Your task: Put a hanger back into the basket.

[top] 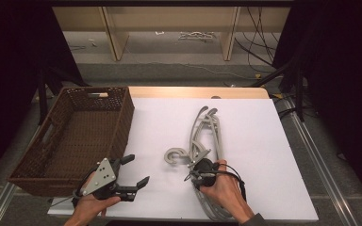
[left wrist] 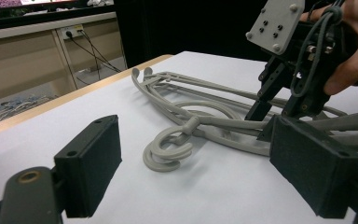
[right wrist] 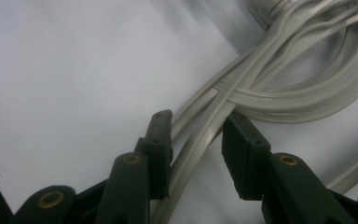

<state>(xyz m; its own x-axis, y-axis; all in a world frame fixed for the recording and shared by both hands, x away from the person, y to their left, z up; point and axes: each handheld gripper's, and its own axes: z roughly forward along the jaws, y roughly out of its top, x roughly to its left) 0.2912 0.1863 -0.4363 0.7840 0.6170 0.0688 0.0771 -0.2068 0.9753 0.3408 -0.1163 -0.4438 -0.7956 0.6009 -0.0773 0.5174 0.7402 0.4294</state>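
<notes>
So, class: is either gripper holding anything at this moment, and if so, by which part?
Nothing is gripped yet. The right gripper has its jaws open astride a thin bar of the grey hangers, not closed on it. The left gripper is open above the table.

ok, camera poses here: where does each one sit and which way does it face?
High view: above the person's side, looking forward and down on the white table; both hands, left gripper, brown wicker basket.
Left gripper view: rides the left gripper, faces across the table at the grey plastic hangers; own open jaws, right gripper beyond.
Right gripper view: rides the right gripper, looks down at a hanger bar between its jaws.
Shared: all three show the hangers.
</notes>
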